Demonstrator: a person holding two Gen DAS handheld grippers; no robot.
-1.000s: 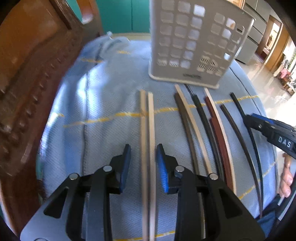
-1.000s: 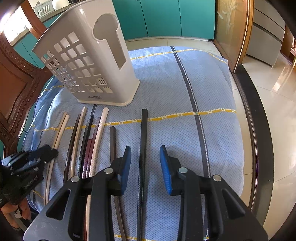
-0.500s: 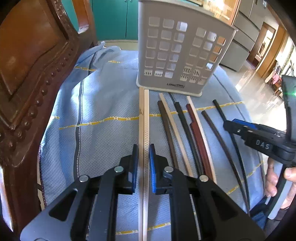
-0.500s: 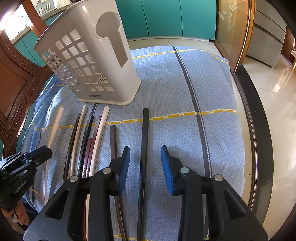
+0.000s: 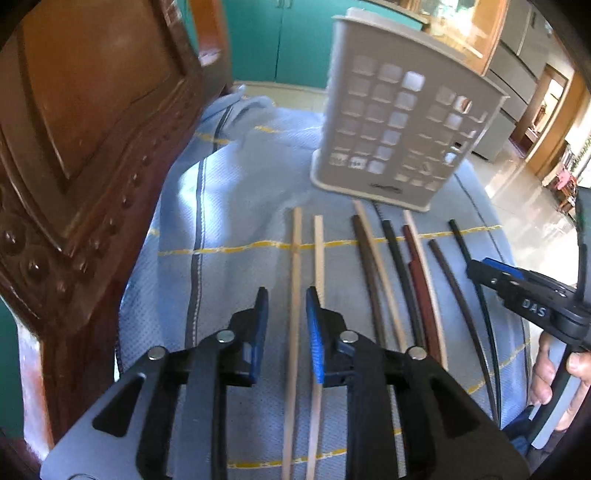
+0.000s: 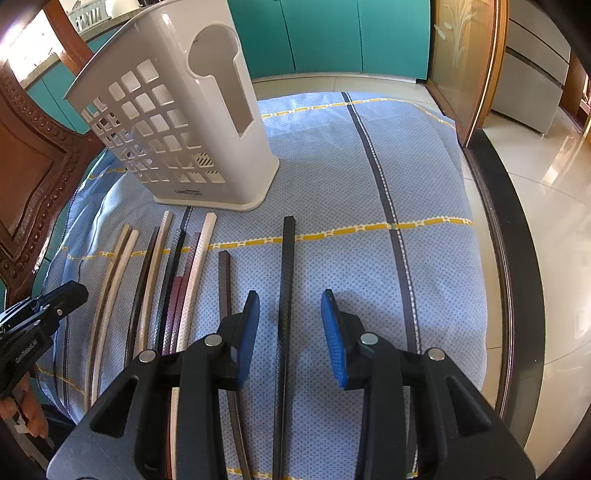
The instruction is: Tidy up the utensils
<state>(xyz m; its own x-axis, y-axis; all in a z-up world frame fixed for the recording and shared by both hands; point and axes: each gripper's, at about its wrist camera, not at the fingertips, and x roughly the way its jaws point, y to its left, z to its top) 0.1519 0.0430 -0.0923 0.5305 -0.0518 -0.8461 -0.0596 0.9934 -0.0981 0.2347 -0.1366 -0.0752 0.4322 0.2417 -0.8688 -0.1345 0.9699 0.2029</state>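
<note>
Several chopsticks lie in a row on a blue cloth [image 5: 229, 206] before a white perforated utensil holder [image 5: 402, 125]; the holder also shows in the right wrist view [image 6: 177, 122]. My left gripper [image 5: 286, 314] is open, with one of two light wooden chopsticks [image 5: 295, 280] between its fingers and the other [image 5: 318, 251] running under the right finger. My right gripper [image 6: 290, 325] is open around a black chopstick [image 6: 286, 280] at the right end of the row. Dark brown, black, maroon and cream chopsticks [image 6: 173, 280] lie between the two grippers.
A carved wooden chair back [image 5: 85, 155] stands close on the left of the cloth. The table's dark edge [image 6: 509, 266] runs along the right, with tiled floor beyond. Teal cabinets [image 6: 332, 33] are behind.
My left gripper, nearly shut around both light chopsticks half a second ago, has opened and shifted; the two chopsticks now lie slightly apart. My right gripper has barely moved.
</note>
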